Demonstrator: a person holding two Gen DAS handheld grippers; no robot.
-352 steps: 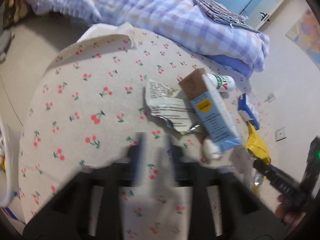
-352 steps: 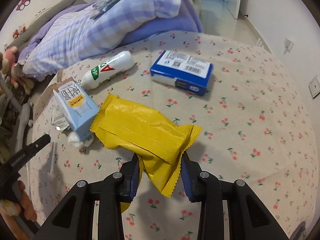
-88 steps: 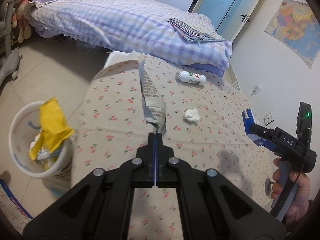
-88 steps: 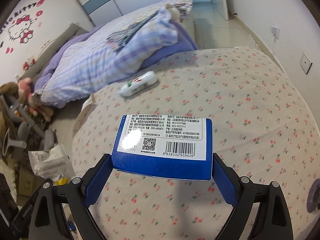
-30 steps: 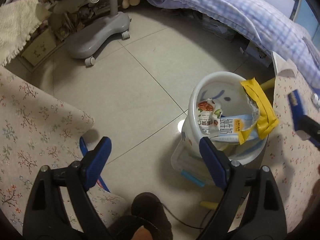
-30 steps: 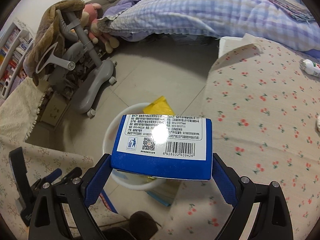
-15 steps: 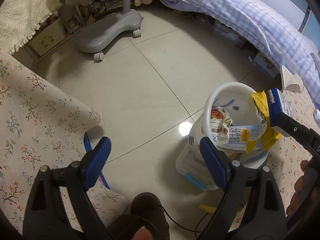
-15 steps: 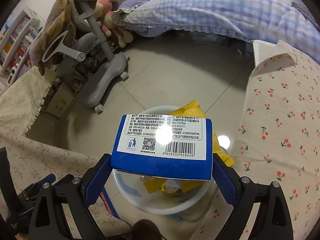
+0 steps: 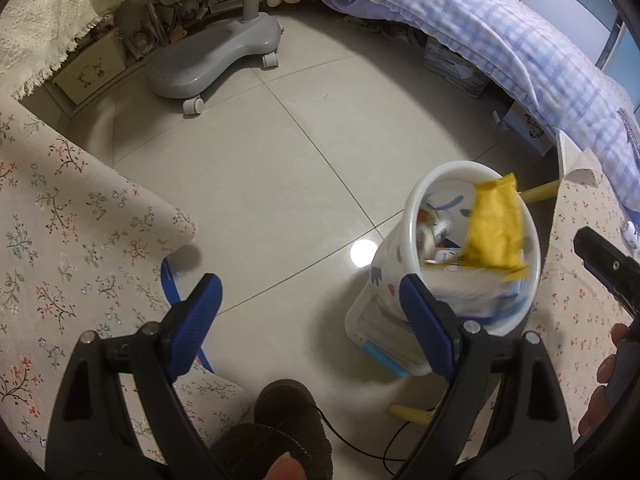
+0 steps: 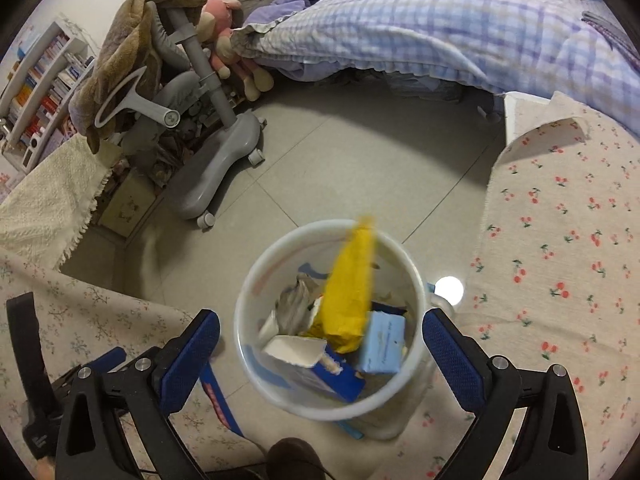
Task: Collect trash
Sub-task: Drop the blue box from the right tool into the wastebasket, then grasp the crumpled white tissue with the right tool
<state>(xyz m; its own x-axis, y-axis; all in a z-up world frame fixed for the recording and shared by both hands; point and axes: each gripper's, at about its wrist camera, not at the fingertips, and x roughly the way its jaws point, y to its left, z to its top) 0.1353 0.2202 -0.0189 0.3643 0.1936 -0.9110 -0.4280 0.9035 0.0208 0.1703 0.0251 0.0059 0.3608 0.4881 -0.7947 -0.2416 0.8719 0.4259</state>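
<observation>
A white trash bin stands on the tiled floor right under my right gripper. Its jaws are opening and nothing is pressed between them. The blue box with a white label lies inside the bin, beside a light blue carton, with a yellow wrapper sticking up over the rim. In the left wrist view the bin stands at the right with the yellow wrapper on top. My left gripper hangs open and empty over the floor, its right finger in front of the bin's wall.
A grey wheeled chair base stands behind the bin. The checked quilt of the bed runs along the back. The table's cherry-print cloth is right of the bin and a floral cloth left. A dark slipper is below.
The blue box has left my right gripper and fallen into the bin, and those jaws stand wider. The left gripper has barely shifted and stays open.
</observation>
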